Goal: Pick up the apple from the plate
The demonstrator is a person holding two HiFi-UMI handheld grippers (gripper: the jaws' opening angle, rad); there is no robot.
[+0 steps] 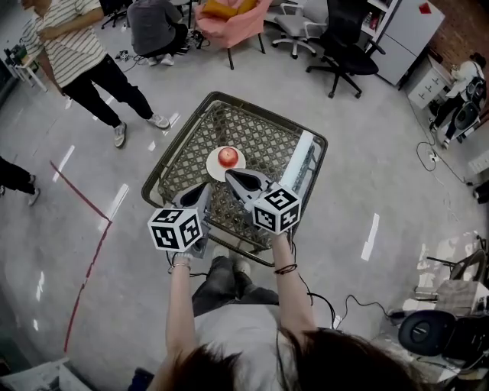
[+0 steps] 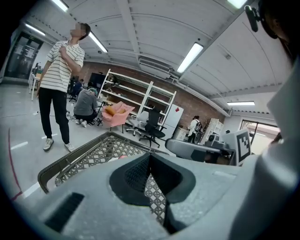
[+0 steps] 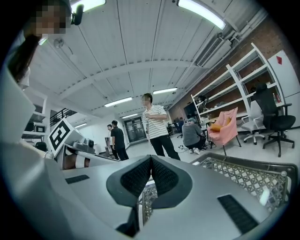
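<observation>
A red apple (image 1: 227, 156) sits on a small white plate (image 1: 215, 168) in the middle of a square metal mesh table (image 1: 183, 153). My right gripper (image 1: 229, 175) is shut and empty, its tips at the plate's near edge, just short of the apple. My left gripper (image 1: 205, 185) is also shut and empty, a little nearer me and left of the plate. In the left gripper view the shut jaws (image 2: 150, 157) point over the mesh, with the right gripper (image 2: 197, 150) alongside. In the right gripper view the pads (image 3: 151, 161) meet with nothing between them.
A pale bar (image 1: 303, 156) lies along the table's right side. A person in a striped shirt (image 1: 76, 53) stands at the far left. A crouching person (image 1: 153, 27), a pink chair (image 1: 229, 19) and office chairs (image 1: 344, 46) are beyond. Cables (image 1: 435, 164) trail at the right.
</observation>
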